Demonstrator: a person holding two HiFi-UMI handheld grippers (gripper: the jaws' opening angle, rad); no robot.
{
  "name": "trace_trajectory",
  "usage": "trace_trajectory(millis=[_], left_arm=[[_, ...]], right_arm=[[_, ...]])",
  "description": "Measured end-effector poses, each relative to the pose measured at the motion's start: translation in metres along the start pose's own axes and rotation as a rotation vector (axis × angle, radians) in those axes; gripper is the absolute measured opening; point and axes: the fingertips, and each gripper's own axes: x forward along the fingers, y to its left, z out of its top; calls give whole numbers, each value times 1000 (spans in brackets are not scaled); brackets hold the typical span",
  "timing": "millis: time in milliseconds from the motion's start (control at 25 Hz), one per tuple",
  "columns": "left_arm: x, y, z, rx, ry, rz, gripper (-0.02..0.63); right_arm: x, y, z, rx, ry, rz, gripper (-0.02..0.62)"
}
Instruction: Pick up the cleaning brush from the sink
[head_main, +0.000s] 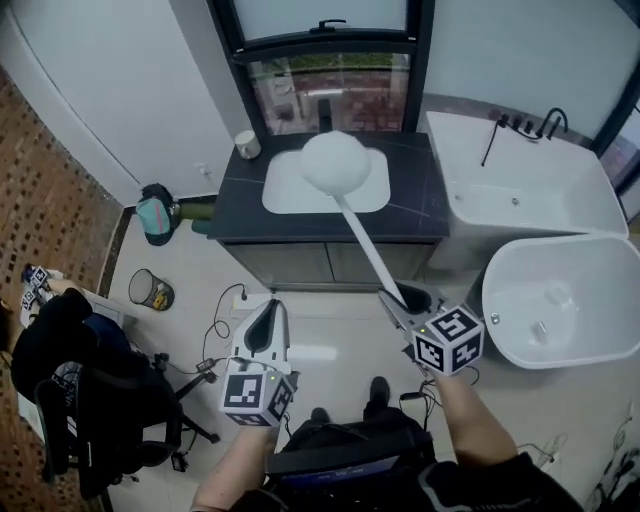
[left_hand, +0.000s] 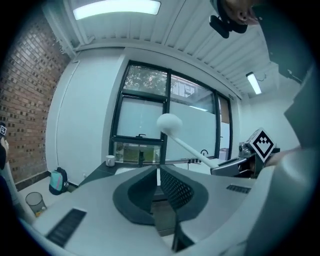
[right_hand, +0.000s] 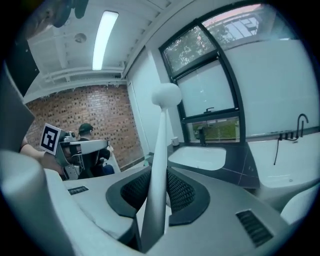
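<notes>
The cleaning brush (head_main: 335, 163) has a round white head and a long white handle. It is held up in the air in front of the white sink (head_main: 290, 198), which is set in a dark counter. My right gripper (head_main: 400, 298) is shut on the lower end of the handle. In the right gripper view the handle (right_hand: 159, 165) runs up from between the pads to the brush head (right_hand: 166, 95). My left gripper (head_main: 268, 328) hangs to the left of it over the floor, jaws together with nothing between them. The left gripper view shows the brush (left_hand: 169, 122) ahead to the right.
A white cup (head_main: 247, 144) stands on the counter's left corner. Two white bathtubs (head_main: 560, 300) fill the right side. On the left are a wire bin (head_main: 150, 290), a teal cap (head_main: 155, 215) and a dark chair (head_main: 90, 400). Cables lie on the floor.
</notes>
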Motion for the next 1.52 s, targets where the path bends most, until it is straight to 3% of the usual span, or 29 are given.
trace_trajectory(millis=[280,440,600,920,1520], left_arm=[[-118,23,-16,1,-6,-153,0],[-165,29,-15,-51,1,-165,0],[-191,14,-4,-51,-11,-189,0],[-213,-39,6,-25,-47,-234,0],[-192,-69,19,-35,-52,-249,0]], right_arm=[[-64,128,-11,-17,-192,-183,84],[-96,185,-11,-16,-254,-227,84],[-121,212,-12,-31,-286,-283,84],[-166,224,-18,-96,-373,-325,84],[-186,194,-8,-67,-407,-356,84]])
